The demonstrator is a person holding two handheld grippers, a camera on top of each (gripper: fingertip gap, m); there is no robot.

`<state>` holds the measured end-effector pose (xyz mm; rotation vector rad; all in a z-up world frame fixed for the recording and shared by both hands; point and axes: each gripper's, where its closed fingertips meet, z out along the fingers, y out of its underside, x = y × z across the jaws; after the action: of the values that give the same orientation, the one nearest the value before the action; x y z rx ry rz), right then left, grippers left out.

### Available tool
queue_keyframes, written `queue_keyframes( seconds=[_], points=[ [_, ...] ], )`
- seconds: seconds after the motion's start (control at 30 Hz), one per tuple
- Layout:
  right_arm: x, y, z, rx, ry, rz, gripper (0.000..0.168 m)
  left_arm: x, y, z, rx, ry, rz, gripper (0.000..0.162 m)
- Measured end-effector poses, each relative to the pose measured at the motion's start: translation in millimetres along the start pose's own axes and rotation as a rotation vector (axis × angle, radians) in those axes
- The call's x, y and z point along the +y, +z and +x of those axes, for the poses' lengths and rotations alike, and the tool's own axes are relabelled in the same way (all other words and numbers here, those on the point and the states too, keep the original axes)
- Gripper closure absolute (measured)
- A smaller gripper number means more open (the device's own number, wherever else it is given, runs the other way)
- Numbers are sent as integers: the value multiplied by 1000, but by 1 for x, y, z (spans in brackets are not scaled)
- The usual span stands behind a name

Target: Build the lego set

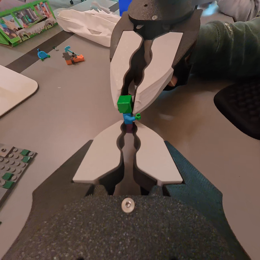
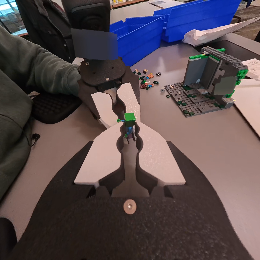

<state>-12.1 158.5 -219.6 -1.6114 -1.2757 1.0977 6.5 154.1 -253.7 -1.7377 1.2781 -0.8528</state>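
Fingers (image 1: 106,143) of the left gripper (image 1: 129,126) are narrow, tips pinching the purple legs of the zombie minifigure (image 1: 124,104). The figure is held up off the table (image 1: 70,98), upright between the two grippers, which meet tip to tip. Right gripper (image 2: 128,126) is narrow too. From the left wrist view its tips sit either side of the green cube head; from its own view the torso and legs fall in its gap. Exact pad contact there is hard to read, but it looks clamped.

Handling, as a judgement: tiny, light, hard glossy plastic, so slippery and prone to twist in soft pads. Head, torso and legs are only push-fit joints that pop apart under a sideways pull. Best hold is on flat faces: sides of the cube head, front and back of the legs. Avoid the thin arm sticking out.

Loose pieces (image 2: 147,81) lie beyond on the table, with the part-built grey and green structure (image 2: 211,84) to their right.
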Motion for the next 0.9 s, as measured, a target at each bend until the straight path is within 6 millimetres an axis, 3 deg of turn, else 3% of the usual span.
queue_keyframes(
  seconds=[0.17, 0.27, 0.47, 0.63, 0.9],
  points=[
    [0, 0, 2, 18, -20, -10, 156, -1, 1, -1, -5, 9, 26, 154],
    [5, -3, 12, 61, -19, -35, 156, 8, 0, -9, -56, 42, -29, 127],
    [32, -4, 38, 155, -21, -125, 156, 22, -3, -18, -127, 99, -113, 130],
    [46, 0, 41, 167, -17, -186, 156, 26, -2, -18, -129, 116, -132, 130],
    [48, 0, 40, 165, -16, -203, 152, 27, -2, -17, -126, 120, -141, 131]
  ],
)
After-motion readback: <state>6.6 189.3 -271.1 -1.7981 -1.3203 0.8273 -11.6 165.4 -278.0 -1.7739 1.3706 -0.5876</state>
